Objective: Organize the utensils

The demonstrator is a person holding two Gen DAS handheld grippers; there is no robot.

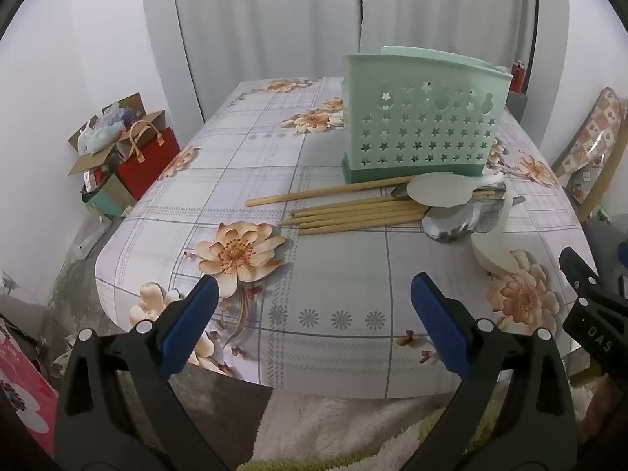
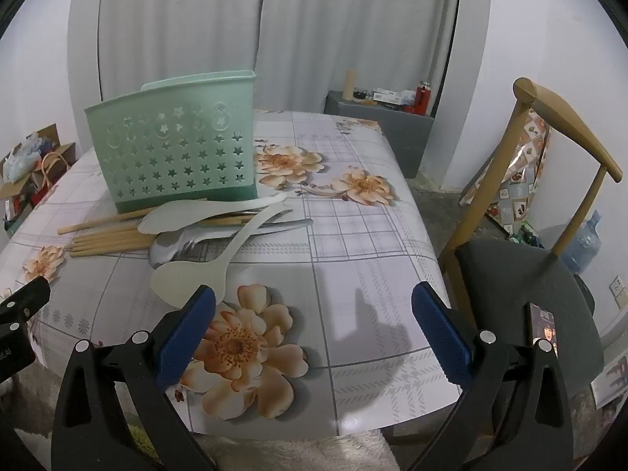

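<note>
Both tools hang above the near edge of the bench [image 1: 333,286], the left tool [image 1: 314,314] and the right tool [image 2: 314,322] each spread wide with nothing between the pads. The utensils lie in a tangled heap at the foot of the mint caddy [image 1: 424,125]: bamboo chopsticks [image 1: 353,216], a metal spoon [image 1: 451,223] and two white paddles [image 2: 188,274] crossing over them. Lifting one piece will likely drag its neighbours, and the round chopsticks could roll away or slip from a shallow pinch.
</note>
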